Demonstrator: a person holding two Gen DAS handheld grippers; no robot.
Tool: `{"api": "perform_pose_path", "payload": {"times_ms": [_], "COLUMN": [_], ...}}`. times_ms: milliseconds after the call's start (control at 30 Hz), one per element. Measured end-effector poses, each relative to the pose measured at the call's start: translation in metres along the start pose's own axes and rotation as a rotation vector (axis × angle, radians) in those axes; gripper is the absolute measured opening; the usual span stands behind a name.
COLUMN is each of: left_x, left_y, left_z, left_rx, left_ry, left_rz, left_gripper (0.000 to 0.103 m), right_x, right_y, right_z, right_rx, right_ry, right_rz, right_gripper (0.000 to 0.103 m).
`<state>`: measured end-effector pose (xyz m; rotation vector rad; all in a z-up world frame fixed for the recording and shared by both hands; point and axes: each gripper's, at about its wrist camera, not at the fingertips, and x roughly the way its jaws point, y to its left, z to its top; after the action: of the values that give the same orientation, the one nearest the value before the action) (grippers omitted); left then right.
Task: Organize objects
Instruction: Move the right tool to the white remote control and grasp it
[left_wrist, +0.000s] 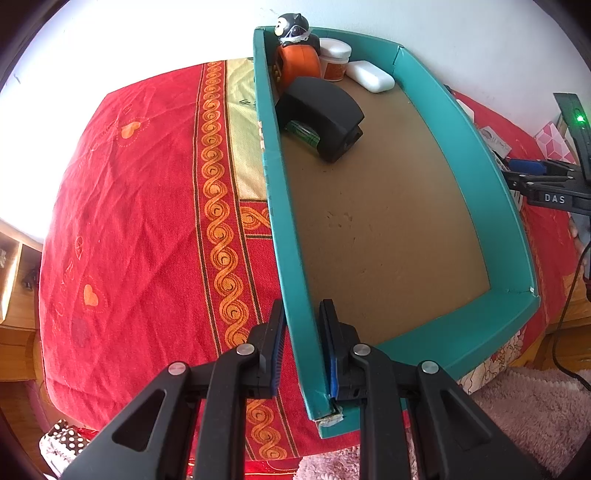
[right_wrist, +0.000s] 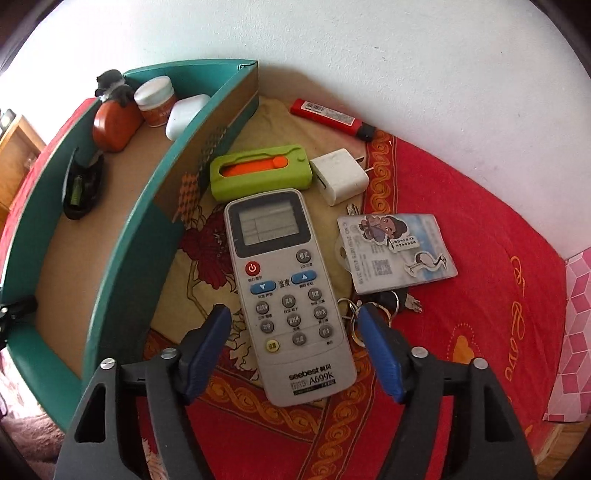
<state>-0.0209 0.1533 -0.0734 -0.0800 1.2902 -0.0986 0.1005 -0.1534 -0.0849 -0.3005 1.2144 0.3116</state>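
My left gripper is shut on the near left wall of a teal cardboard box, one pad outside and one inside. At the box's far end are a black holder, an orange toy with a black figure on top, a white-lidded jar and a white case. My right gripper is open and points down over the lower half of a grey remote control. The remote lies flat on the red bedspread beside the box, and the pads stand clear of its sides.
Beyond the remote lie a green case with an orange insert, a white charger plug and a red lighter. A card holder with keys is right of the remote. A pink patterned box stands far right.
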Motion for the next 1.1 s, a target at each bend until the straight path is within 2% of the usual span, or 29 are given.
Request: {"api": "perform_pose_path", "payload": {"times_ms": [267, 567, 600, 700, 900, 1100], "left_x": [-0.002, -0.003, -0.003, -0.003, -0.004, -0.004], "left_y": [-0.001, 0.000, 0.000, 0.000, 0.000, 0.000], "left_z": [-0.001, -0.002, -0.002, -0.002, -0.002, -0.001], "left_rx": [-0.005, -0.007, -0.007, -0.008, -0.006, -0.003], "left_ry": [-0.004, -0.006, -0.006, -0.006, -0.005, -0.003], "left_rz": [-0.002, -0.002, -0.002, -0.002, -0.002, -0.001], "left_gripper": [0.018, 0.018, 0.018, 0.018, 0.018, 0.018], "right_x": [0.017, 0.013, 0.014, 0.013, 0.010, 0.016], "right_y": [0.018, 0.019, 0.019, 0.014, 0.016, 0.018], "right_z": [0.008, 0.014, 0.014, 0.013, 0.013, 0.024], "right_rx": [-0.013, -0.003, -0.002, 0.007, 0.010, 0.030], "right_ry": [0.021, 0.015, 0.012, 0.015, 0.047, 0.048], "right_rz": [-0.006, 0.007, 0.004, 0.008, 0.064, 0.052], "right_gripper": [0.073, 0.075, 0.073, 0.059, 0.057, 0.058]}}
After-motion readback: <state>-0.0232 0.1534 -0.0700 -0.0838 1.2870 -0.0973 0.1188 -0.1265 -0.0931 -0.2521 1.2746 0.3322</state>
